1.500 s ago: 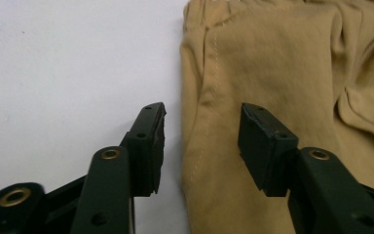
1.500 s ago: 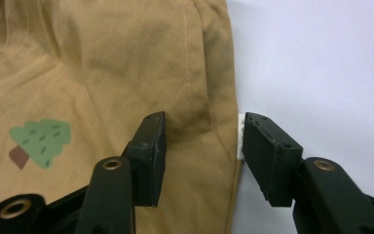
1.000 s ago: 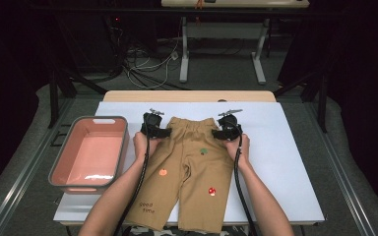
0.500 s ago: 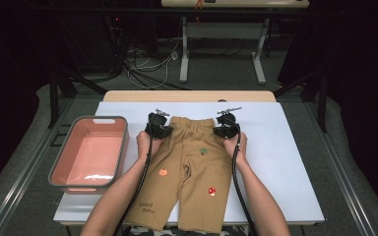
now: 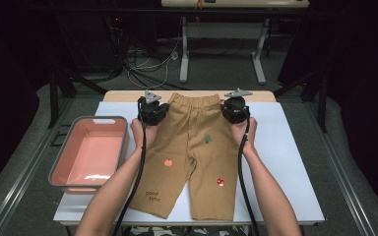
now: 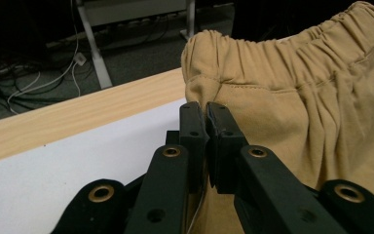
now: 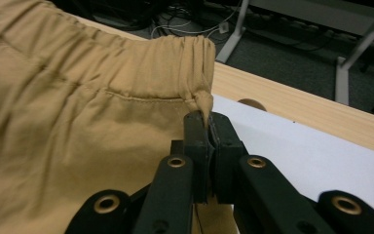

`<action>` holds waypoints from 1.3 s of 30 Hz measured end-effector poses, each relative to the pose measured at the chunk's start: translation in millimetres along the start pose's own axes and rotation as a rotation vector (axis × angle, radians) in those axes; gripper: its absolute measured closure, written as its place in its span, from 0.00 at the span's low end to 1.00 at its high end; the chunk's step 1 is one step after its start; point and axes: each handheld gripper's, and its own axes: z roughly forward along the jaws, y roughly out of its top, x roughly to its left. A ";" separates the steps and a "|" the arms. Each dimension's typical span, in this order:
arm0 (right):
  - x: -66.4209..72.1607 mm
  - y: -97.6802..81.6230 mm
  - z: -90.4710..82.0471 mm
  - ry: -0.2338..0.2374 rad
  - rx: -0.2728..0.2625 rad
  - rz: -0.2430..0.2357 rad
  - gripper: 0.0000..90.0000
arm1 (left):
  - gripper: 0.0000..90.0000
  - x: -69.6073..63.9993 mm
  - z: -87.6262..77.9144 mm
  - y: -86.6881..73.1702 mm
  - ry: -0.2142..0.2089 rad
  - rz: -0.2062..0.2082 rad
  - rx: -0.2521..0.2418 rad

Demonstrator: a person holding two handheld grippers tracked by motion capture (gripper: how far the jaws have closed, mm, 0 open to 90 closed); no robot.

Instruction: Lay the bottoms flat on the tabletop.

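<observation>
Trousers [image 5: 193, 152] of tan cloth lie flat on the white sheet [image 5: 285, 162] that covers the worktop [image 5: 128, 95], legs toward the person, elastic waistband at the far edge and just beginning to lift. Going left to right: a pink basin [image 5: 89, 153] sits empty at the left of the sheet, just beside the trousers' left leg; next comes the left gripper [image 5: 151, 112], whose fingers are clamped together on the left corner of the waist, the cloth pinched between them in the left gripper view [image 6: 205, 127]; then the trouser front with its small patches, an orange one, a green one and a red mushroom, and some dark lettering near the left hem; then the right gripper [image 5: 234, 110], its fingers likewise shut tight on the right waist corner, seen closely in the right gripper view [image 7: 208, 131], where the seam tucks between them. As I judge it, the grasp on both corners is done and the lifting has only started; most of the garment rests on the sheet, so raising it, folding it and perhaps putting it in the basin are all left to do. The sheet is smooth and clean, with a strip of pale wood showing beyond it. The room behind is dark, with a grey floor, a tangle of cables [image 5: 142, 61] and the white legs of another table [image 5: 224, 37].
</observation>
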 end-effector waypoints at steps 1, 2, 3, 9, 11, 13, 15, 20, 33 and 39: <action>1.9 -2.4 -3.0 0.004 -0.003 -0.005 0.98 | 0.96 -3.0 -2.0 -3.8 -0.005 0.008 0.001; 3.6 -6.4 -5.7 0.017 -0.002 -0.007 0.98 | 0.96 -5.8 -4.6 -8.6 -0.010 0.019 0.004; 5.3 -11.6 -7.6 0.032 -0.003 -0.008 0.98 | 0.96 -8.2 -7.3 -14.1 -0.016 0.020 0.003; 14.8 -45.2 -23.5 0.074 -0.001 -0.034 0.98 | 0.95 -18.3 -24.6 -44.2 -0.068 0.006 -0.002; 17.5 -56.6 -31.1 0.086 -0.007 -0.047 0.98 | 0.95 -22.4 -30.0 -50.4 -0.076 0.016 -0.002; 19.2 -64.3 -36.9 0.092 -0.002 -0.059 0.98 | 0.95 -25.5 -33.0 -53.7 -0.076 0.031 -0.001; 19.4 -66.7 -40.6 0.084 -0.016 -0.075 0.98 | 0.95 -26.9 -32.7 -52.1 -0.062 0.042 -0.008; 17.0 -25.5 -35.1 -0.018 -0.073 -0.167 0.98 | 0.96 -19.1 -25.9 -5.1 0.019 0.064 -0.065; 12.8 32.5 10.8 -0.056 0.054 -0.118 0.46 | 0.35 5.1 13.9 12.4 0.192 0.006 0.068; 22.6 -27.3 -8.9 0.137 0.128 -0.087 0.37 | 0.29 -11.5 -7.1 -41.1 0.067 0.009 0.108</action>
